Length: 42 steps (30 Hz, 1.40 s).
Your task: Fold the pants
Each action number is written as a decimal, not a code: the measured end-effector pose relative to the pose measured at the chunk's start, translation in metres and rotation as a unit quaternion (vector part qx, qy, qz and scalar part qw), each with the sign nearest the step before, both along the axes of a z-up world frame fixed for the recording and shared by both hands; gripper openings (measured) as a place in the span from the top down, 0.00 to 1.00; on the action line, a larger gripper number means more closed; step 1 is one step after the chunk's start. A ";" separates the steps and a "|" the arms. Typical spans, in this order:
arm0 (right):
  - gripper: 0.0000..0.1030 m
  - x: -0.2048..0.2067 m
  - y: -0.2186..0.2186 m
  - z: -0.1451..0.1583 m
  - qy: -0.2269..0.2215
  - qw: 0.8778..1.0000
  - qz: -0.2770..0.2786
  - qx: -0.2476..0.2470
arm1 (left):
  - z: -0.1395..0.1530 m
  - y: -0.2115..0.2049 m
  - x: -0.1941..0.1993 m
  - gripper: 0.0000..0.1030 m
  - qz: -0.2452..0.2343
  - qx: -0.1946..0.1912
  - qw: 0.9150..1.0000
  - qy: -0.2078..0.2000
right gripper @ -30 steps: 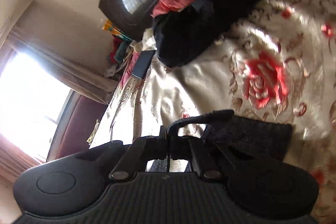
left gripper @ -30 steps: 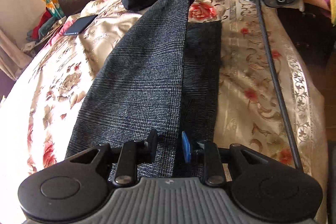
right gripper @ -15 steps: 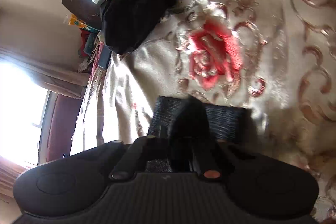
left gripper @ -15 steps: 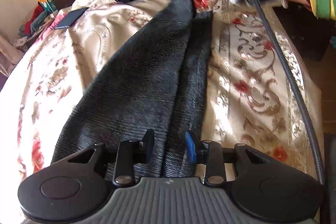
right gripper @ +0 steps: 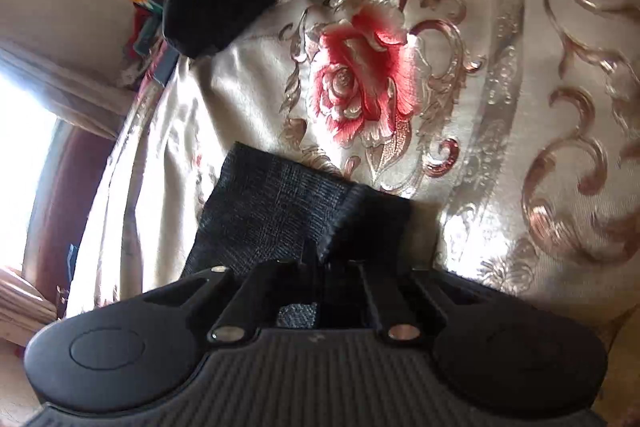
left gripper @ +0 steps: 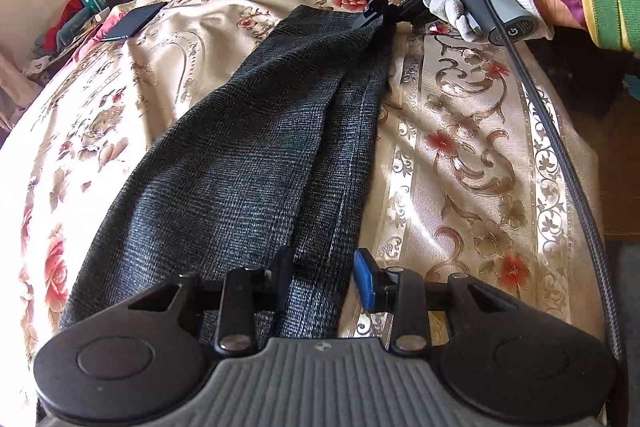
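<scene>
The right gripper pinches the far end of the pants on the bed, while the left gripper stands partly open around their near end, its jaws having just been opening.

Bare bedspread beside pants

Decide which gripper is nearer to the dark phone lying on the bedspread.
Right. The right gripper pinches the pants' far end, closer to the phone; the left gripper straddles their near end, further away.
</scene>
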State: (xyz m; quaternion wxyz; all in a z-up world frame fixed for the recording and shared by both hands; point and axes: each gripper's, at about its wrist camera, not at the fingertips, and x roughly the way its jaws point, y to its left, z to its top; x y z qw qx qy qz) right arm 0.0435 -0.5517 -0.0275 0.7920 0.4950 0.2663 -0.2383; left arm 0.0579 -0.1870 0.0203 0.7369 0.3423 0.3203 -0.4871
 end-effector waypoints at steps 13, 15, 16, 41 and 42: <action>0.97 0.024 0.026 0.028 0.123 0.972 0.075 -0.184 | -0.001 0.042 0.004 0.49 0.064 -0.033 0.995 -0.071; 0.86 0.017 0.036 0.038 0.143 0.960 0.063 -0.232 | -0.012 0.050 0.002 0.49 0.065 -0.034 0.995 -0.070; 0.81 0.013 0.041 0.041 0.149 0.954 0.062 -0.254 | -0.014 0.054 -0.001 0.49 0.060 -0.044 0.994 -0.075; 0.70 -0.001 0.288 0.019 0.005 0.622 0.557 -0.550 | -0.006 0.070 -0.005 0.70 0.178 -0.079 0.973 -0.125; 0.70 -0.002 0.289 0.020 0.002 0.613 0.563 -0.554 | -0.004 0.073 -0.003 0.70 0.182 -0.086 0.973 -0.114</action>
